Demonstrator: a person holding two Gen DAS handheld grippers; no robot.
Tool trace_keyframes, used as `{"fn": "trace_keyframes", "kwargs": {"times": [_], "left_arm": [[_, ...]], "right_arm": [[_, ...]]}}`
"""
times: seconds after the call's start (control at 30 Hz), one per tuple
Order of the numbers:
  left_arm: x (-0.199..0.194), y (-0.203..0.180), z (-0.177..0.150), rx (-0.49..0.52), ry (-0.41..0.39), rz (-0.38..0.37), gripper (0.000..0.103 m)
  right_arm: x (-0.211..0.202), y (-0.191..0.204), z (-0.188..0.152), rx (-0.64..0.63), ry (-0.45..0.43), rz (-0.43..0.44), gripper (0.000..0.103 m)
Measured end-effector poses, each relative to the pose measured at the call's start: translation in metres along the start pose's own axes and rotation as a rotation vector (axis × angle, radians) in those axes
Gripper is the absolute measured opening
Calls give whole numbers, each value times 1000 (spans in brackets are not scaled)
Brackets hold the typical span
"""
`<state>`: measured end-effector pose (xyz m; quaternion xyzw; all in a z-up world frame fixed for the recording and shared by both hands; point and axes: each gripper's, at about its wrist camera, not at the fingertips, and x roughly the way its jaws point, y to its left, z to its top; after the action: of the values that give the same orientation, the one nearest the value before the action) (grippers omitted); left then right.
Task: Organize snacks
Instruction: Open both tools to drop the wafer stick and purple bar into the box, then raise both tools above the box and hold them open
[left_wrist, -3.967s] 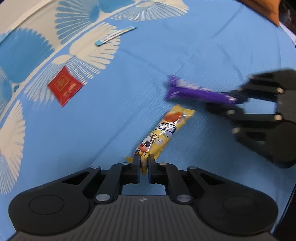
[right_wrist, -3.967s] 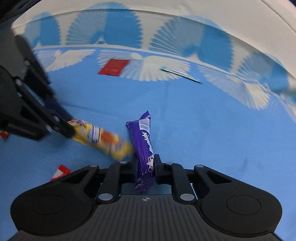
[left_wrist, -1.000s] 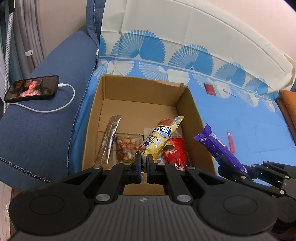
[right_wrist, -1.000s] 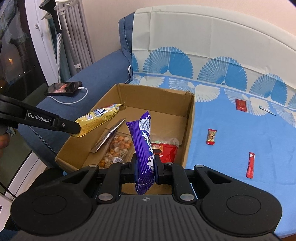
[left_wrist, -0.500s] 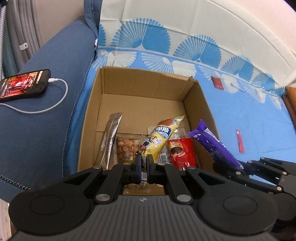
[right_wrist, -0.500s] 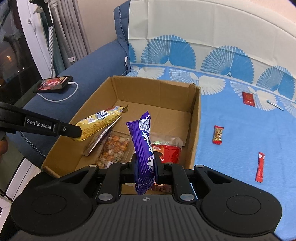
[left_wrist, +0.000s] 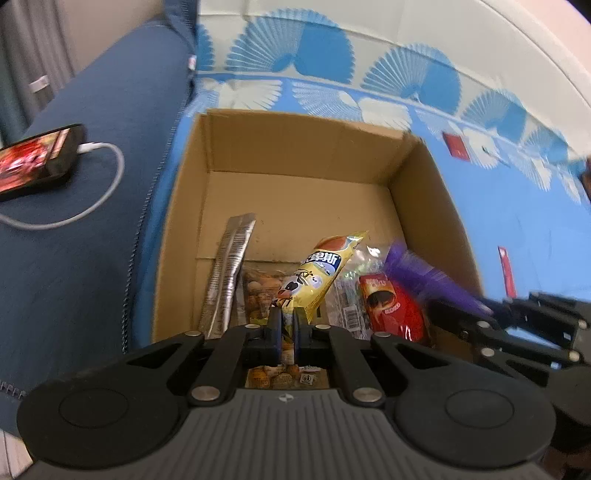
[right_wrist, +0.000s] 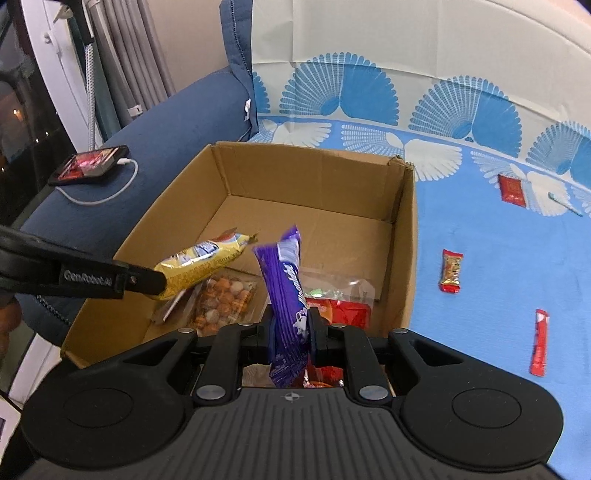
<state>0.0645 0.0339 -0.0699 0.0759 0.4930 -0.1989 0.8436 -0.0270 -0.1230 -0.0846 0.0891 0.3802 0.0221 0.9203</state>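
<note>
An open cardboard box (left_wrist: 295, 144) (right_wrist: 404, 236) sits on the blue fan-print cloth. Inside it lie a silver sachet (left_wrist: 231, 273), a clear bag of nuts (right_wrist: 221, 299) and a red packet (left_wrist: 391, 306). My left gripper (left_wrist: 286, 321) hovers over the box's near side. Its jaws are opening, and the lower end of a yellow snack packet (left_wrist: 321, 273) (right_wrist: 199, 266) is still pinched between them. My right gripper (right_wrist: 291, 325) is beside it over the box. Its jaws are opening too, around an upright purple bar (right_wrist: 286, 280) that still stands between the pads.
A phone (right_wrist: 90, 164) on a white cable lies on the dark blue sofa arm left of the box. Loose on the cloth to the right are a small wrapped snack (right_wrist: 451, 271), a red stick (right_wrist: 539, 341) and a red square packet (right_wrist: 511, 188).
Both grippers have come down and closer over the box, each still carrying its snack. The box fills more of both views. The purple bar leans a little more.
</note>
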Motion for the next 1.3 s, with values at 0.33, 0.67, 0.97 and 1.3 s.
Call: {"fn": "trace_keyframes", "kwargs": {"times": [0.33,0.67,0.97,1.3], "left_arm": [[-19,17,-24,-54,-22,105,103],[-71,-10,-70,-84,-36,144,103],[-125,-30,-102,-121,-146,161,103],[-153,-53,-118,-68,-212,178,103]], "right_arm": [[-10,-1,-15,14,76,-35,91],[-79,24,-40,16,-16,-38,98],[-143,37,-65,-28,-163,-63,101],[-178,38,-84,-37,-235,-70,103]]}}
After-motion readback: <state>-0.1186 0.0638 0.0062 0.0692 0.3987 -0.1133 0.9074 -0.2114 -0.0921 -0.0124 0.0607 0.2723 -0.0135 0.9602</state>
